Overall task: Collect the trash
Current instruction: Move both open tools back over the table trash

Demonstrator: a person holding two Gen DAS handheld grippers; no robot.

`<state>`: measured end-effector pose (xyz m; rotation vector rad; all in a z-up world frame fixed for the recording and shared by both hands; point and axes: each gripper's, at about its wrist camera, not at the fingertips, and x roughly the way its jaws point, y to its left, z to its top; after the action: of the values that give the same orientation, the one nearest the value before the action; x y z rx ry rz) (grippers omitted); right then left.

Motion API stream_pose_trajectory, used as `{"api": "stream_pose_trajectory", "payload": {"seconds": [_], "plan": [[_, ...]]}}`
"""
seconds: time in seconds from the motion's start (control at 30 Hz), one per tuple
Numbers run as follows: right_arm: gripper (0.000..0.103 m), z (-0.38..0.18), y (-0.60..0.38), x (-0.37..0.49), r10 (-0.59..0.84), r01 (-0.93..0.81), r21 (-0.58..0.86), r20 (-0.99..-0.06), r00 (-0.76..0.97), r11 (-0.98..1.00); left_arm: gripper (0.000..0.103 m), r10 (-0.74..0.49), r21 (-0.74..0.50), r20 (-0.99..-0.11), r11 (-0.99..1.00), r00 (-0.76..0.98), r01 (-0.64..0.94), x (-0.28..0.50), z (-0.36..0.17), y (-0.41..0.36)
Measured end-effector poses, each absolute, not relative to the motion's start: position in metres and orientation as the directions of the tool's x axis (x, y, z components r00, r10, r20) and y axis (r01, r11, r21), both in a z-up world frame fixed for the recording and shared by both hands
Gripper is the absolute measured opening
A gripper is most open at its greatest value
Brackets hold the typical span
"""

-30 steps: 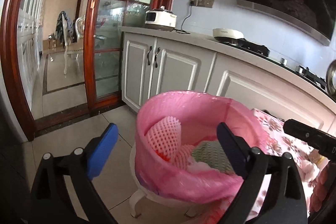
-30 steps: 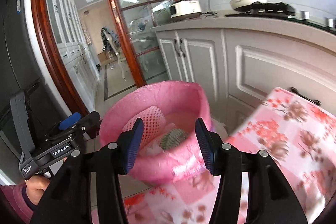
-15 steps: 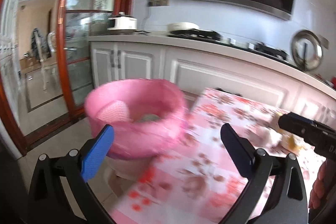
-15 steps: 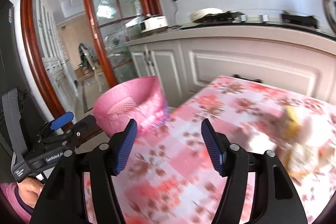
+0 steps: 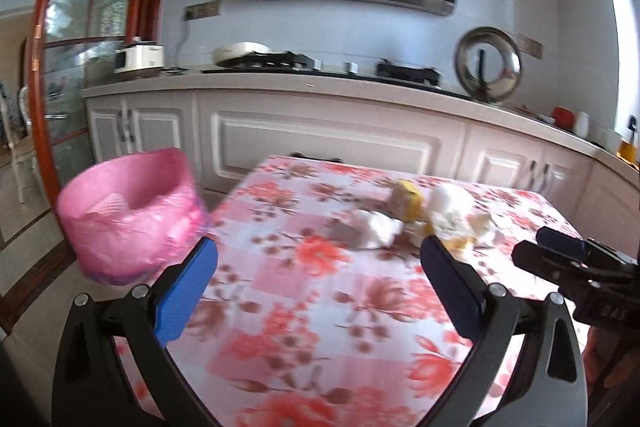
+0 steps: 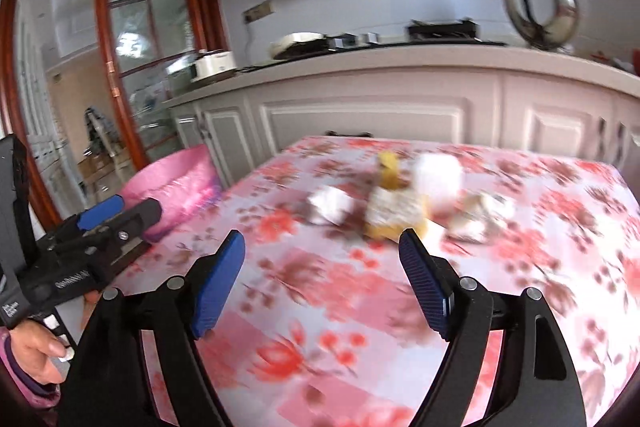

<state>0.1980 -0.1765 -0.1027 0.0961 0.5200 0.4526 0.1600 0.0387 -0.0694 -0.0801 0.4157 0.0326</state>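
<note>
Fingers first: the left gripper [image 5: 318, 257] stands spread wide at the bottom of its frame, empty; the right gripper [image 6: 320, 253] is opening, nothing between. Beyond them, the pink floral-clothed table [image 5: 304, 291] carries blurred crumpled white and yellow trash [image 6: 394, 209] at centre — untouched. Farther left, the pink-lined round bin [image 5: 128, 217] stands beside the table.

Two handheld grippers with matte black, ribbed frames. The left gripper [image 5: 318, 285] carries two flat blue pads on angled black arms, each arm pinned with round silver screws. The right gripper [image 6: 320, 277] is built the same, its blue pads finely ridged. White lettering runs along each gripper's black body (too blurred to read). The person's left hand [image 6: 34, 353] emerges from a pink-purple sleeve [image 6: 24, 393], beside small white buttons on the handle
</note>
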Motion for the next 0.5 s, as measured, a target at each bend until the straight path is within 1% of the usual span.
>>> {"api": "stream_pose_trajectory", "payload": {"seconds": [0.17,0.3,0.5], "plan": [[0.076,-0.113,-0.203,0.206,0.388,-0.327,0.209,-0.476,0.789,0.922,0.098,-0.022,-0.025,-0.415,1.0,0.909,0.013,0.171,-0.078,0.007],[0.076,-0.12,-0.217,0.213,0.351,-0.286,0.205,-0.482,0.803,0.936,0.098,-0.041,-0.019,-0.419,0.999,0.907,0.037,0.185,-0.084,-0.007],[0.075,-0.136,-0.236,0.228,0.303,-0.215,0.223,-0.516,0.801,0.951,0.098,-0.056,-0.031,-0.448,0.998,0.892,0.047,0.205,-0.103,-0.018]]}}
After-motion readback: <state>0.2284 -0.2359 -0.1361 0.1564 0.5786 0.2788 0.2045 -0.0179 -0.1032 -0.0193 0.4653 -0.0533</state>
